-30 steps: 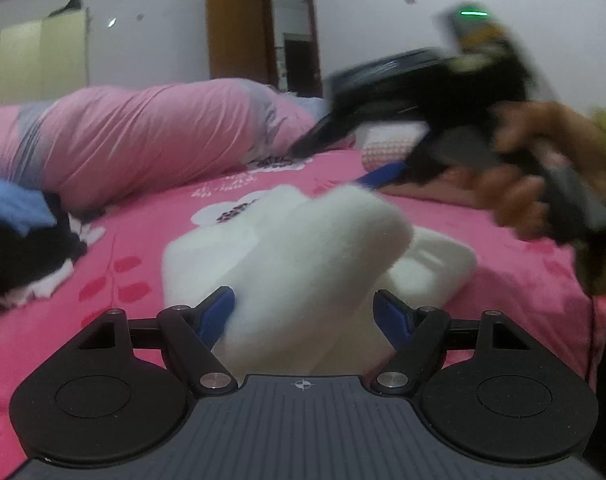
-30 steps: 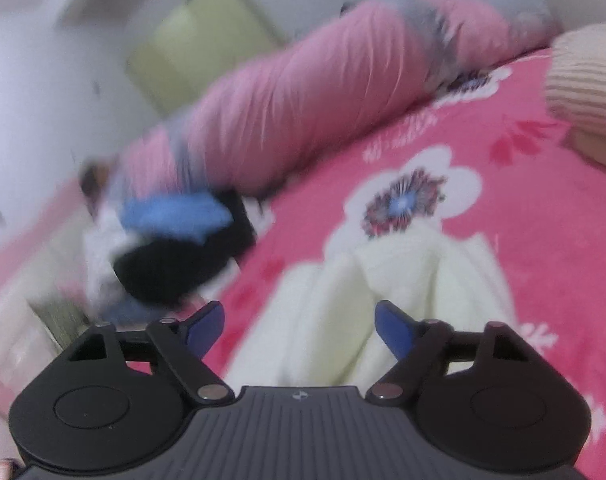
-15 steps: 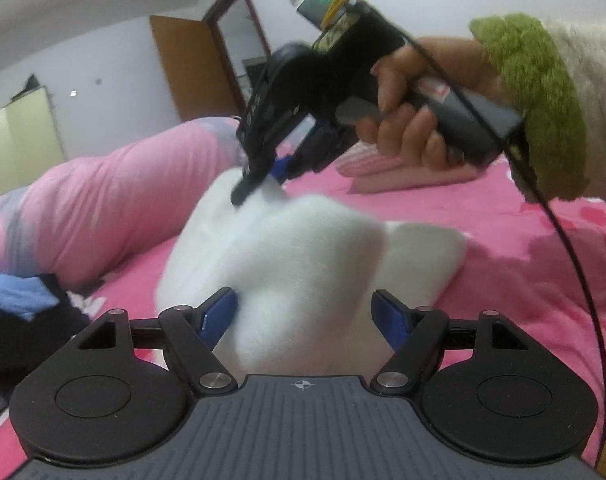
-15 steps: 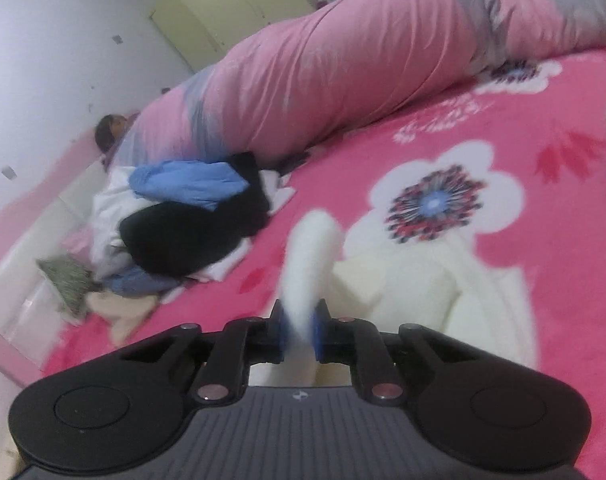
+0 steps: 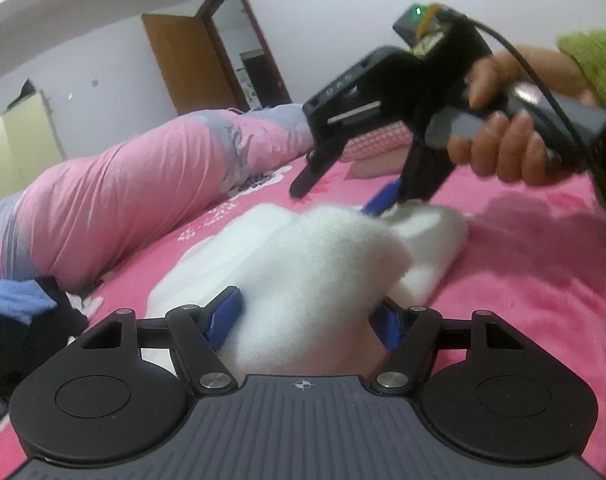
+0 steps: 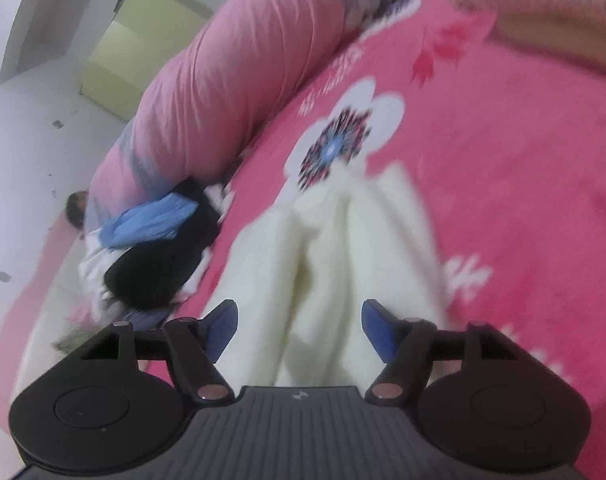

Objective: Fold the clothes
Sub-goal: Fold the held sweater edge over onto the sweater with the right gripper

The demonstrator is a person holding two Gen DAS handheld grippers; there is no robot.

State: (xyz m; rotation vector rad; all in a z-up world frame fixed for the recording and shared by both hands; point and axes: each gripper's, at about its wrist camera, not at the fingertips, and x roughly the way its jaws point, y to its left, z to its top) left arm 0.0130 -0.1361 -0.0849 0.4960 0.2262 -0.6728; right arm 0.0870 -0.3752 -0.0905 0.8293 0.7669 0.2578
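Right wrist: hand-held gripper (image 6: 299, 330) apparently reopened.

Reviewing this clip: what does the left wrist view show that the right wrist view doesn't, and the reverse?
Only the left wrist view shows the right claw from outside, held in the person's hand with a green sleeve, plus the brown door. Only the right wrist view shows the white flower print on the bedspread and the ribbed beige fabric at top right. Both show the white fleece garment between open claw fingers, the pink rolled quilt and the dark clothes pile.
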